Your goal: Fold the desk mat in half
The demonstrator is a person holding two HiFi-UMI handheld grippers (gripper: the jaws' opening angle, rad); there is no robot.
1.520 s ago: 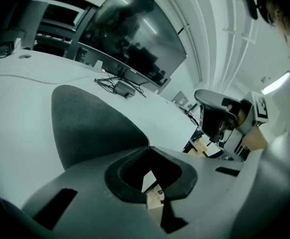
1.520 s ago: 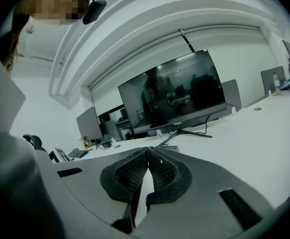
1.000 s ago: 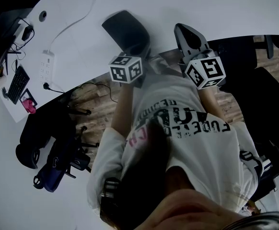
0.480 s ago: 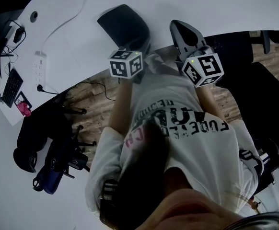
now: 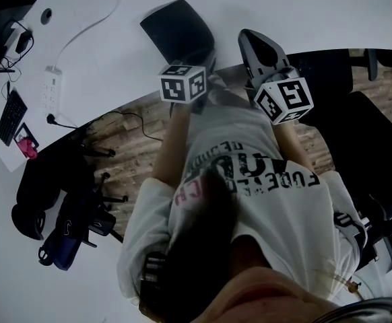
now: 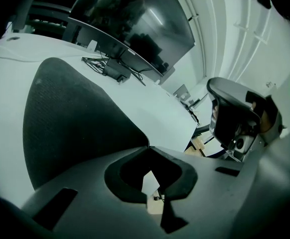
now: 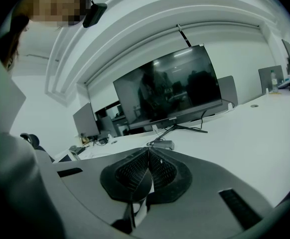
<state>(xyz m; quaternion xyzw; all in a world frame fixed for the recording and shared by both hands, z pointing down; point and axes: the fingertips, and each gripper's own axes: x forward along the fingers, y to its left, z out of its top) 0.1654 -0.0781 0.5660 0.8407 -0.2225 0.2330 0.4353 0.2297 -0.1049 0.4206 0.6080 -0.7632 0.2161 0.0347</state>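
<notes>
desk mat [image 5: 179, 36] on desk [image 5: 317, 12] | power strip [image 5: 51, 87] left of desk mat | monitor [image 6: 135, 24] behind desk mat

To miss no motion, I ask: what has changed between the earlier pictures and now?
The left gripper moved slightly up the picture, toward the mat on the desk; its jaws are shut at the mat's near edge, and I cannot tell whether they pinch it. Nothing was visibly taken or let go. The right gripper, shut and empty, kept its place; the mat's shape looks unchanged.
</notes>
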